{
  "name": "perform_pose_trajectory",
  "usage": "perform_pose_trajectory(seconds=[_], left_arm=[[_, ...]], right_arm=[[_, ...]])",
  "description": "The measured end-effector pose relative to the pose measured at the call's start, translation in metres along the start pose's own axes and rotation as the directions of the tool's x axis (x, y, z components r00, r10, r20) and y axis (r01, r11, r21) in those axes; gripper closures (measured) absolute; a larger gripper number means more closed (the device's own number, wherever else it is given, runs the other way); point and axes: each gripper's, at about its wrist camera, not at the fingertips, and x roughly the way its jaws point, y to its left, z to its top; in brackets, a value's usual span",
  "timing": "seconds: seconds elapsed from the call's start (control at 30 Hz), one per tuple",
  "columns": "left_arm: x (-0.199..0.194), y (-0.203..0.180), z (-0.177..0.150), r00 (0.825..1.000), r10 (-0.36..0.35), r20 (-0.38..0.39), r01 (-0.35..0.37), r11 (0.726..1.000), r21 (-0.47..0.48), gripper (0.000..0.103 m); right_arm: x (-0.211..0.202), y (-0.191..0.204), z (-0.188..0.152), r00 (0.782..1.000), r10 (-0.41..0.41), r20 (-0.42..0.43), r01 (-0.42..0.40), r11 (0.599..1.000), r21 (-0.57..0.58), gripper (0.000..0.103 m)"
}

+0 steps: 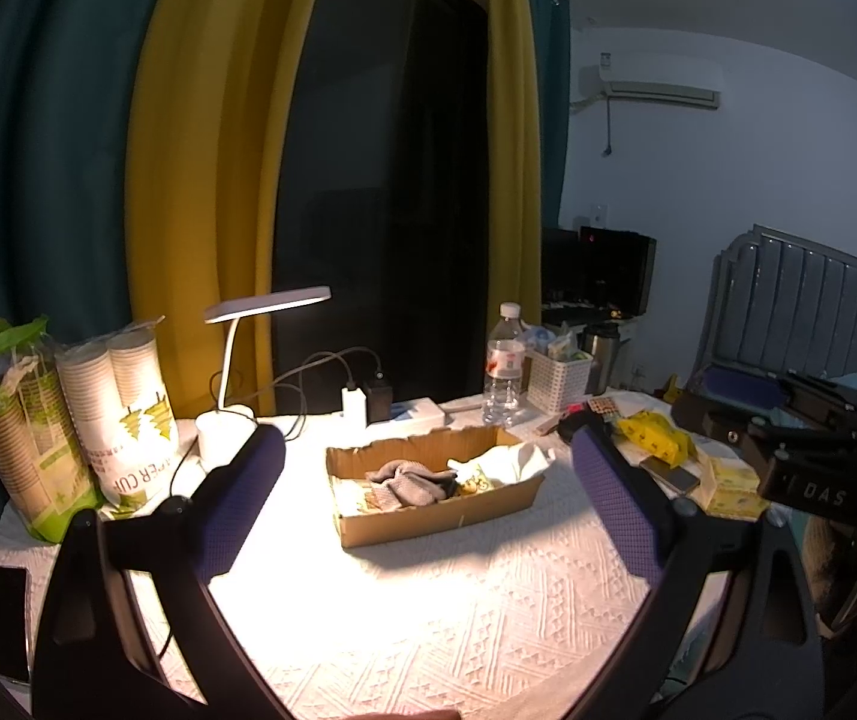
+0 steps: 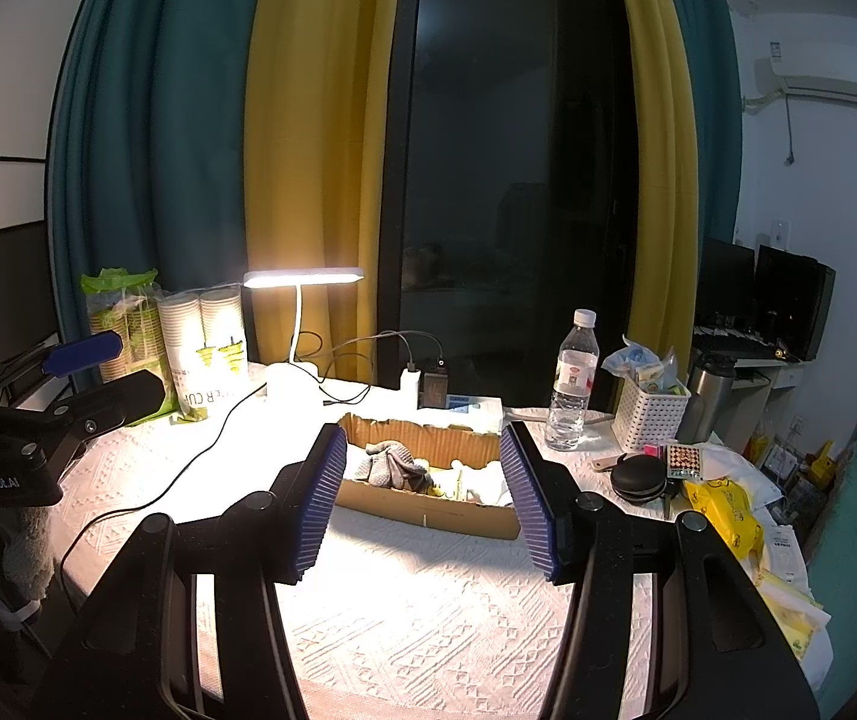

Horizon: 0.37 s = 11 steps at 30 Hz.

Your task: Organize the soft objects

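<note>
Both hand-held grippers spread wide, nothing gripped, over the bench [image 1: 428, 600].

Left hand-held gripper [image 1: 422, 480] and right hand-held gripper [image 2: 422, 483] frame the cardboard box [image 1: 434, 516] at frame centre; inside, the grey cloth [image 1: 410, 483] lies crumpled left, white cloth [image 1: 512, 459] right. Only the left view shows a phone [image 1: 7, 624], lower left.

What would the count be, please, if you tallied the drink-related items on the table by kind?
Sleeves of paper cups: 2, one green-wrapped and one clear-wrapped
Water bottle: 1
Steel flask: 1
Total: 4
</note>
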Motion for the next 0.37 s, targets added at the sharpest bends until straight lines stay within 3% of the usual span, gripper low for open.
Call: perform_pose_trajectory(seconds=[0.37], left_arm=[[0.008,-0.0005,-0.005,1.0,-0.004,-0.019,0.004,1.0,-0.005,0.006]], right_arm=[[0.0014,-0.0021,-0.0026,1.0,0.002,-0.005,-0.002,1.0,0.004,0.046]])
